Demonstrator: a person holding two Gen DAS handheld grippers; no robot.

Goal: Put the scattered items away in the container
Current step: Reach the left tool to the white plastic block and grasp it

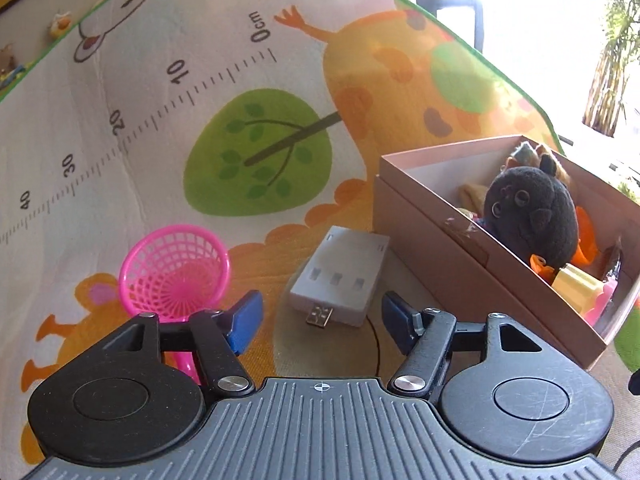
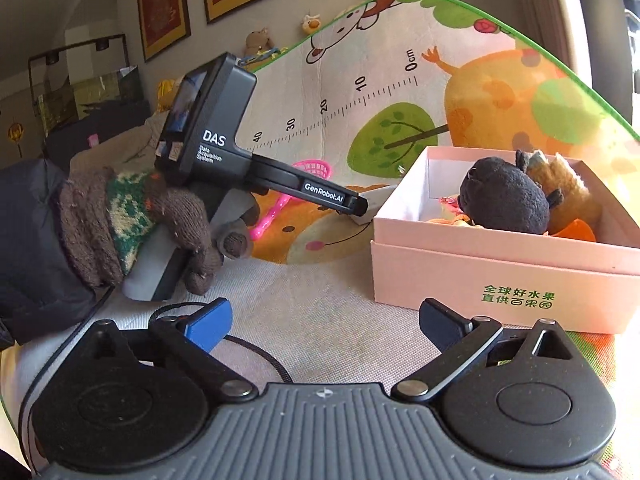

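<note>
A white USB hub [image 1: 340,276] lies on the play mat just ahead of my left gripper [image 1: 322,316], which is open with the hub's plug between its blue fingertips. A pink toy strainer [image 1: 176,268] lies to the left of the hub, its handle under the left finger. The pink cardboard box [image 1: 432,240] stands to the right, holding a black plush toy [image 1: 528,212] and other toys. In the right wrist view my right gripper [image 2: 324,324] hangs open and empty in front of the box [image 2: 500,276]. A gloved hand holds the left gripper [image 2: 356,204] over the hub [image 2: 368,212].
The colourful play mat [image 1: 260,144] with a printed ruler covers the floor. A black cable [image 2: 256,352] runs across the grey carpet near my right gripper. Small plush toys [image 2: 260,40] sit by the wall beyond the mat's far edge.
</note>
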